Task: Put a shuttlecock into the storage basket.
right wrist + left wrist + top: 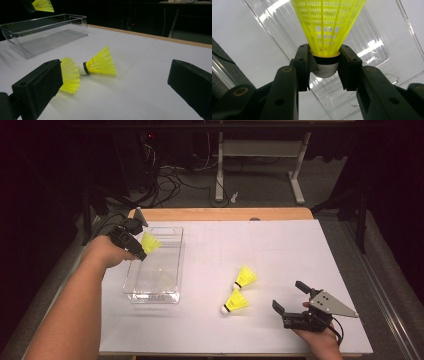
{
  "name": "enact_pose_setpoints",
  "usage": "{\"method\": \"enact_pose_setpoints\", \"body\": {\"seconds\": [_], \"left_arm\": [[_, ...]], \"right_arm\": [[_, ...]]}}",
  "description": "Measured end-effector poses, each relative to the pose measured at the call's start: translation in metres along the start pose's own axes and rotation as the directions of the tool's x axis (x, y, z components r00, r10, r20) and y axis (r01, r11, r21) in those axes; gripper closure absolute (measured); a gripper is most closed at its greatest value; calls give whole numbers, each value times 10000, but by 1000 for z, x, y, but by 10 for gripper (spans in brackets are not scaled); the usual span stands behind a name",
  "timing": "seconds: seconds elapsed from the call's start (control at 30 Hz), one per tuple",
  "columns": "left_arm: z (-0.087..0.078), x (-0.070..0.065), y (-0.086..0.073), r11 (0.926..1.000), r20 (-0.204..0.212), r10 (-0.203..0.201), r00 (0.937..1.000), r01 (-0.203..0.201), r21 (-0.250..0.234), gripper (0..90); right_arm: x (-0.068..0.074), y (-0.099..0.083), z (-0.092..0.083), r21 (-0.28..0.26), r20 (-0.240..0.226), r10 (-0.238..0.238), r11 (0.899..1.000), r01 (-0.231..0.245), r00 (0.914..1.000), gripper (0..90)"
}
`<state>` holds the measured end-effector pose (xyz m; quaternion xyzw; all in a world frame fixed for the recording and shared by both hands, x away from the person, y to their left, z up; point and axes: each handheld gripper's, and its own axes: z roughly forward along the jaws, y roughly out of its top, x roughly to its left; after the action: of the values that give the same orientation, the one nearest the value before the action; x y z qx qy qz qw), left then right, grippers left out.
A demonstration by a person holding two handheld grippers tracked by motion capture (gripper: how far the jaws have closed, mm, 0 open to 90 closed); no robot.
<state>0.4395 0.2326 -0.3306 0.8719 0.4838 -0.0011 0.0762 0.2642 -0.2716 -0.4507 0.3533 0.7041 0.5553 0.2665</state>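
High view | left gripper (141, 251) jaws clamp shuttlecock (150, 242) above clear bin (155, 292) | right gripper (290, 298) jaws wide, empty

High view: fixed above near edge, facing forward-down over whole counter (280, 245) | left tool view: very close, looking down along jaws into clear bin (374, 42) | right tool view: low, near-level across counter toward bin (47, 35) | shared: bin, in all three views.
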Motion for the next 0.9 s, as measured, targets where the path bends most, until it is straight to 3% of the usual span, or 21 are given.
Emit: {"method": "enact_pose_setpoints", "body": {"seconds": [0.07,0.27,0.3,0.5,0.9], "left_arm": [[4,2,0,9999,141,-75,9999,76,-80,648],[17,9,-4,9997,-61,-245,9997,246,64,648],[20,11,-5,9994,98,-330,9994,329,64,648],[29,15,-7,9988,24,-463,9989,462,157,648],[41,13,-1,9988,-150,-429,9990,432,217,648]], "right_arm": [[0,0,0,12,2,-4,10000,4,10000,6],[0,0,0,22,-20,4,10000,-4,10000,5],[0,0,0,28,-26,7,10000,-7,10000,5],[1,-1,1,75,-42,-16,10000,16,10000,5],[1,-1,1,98,-54,-21,9999,21,10000,6]]}}
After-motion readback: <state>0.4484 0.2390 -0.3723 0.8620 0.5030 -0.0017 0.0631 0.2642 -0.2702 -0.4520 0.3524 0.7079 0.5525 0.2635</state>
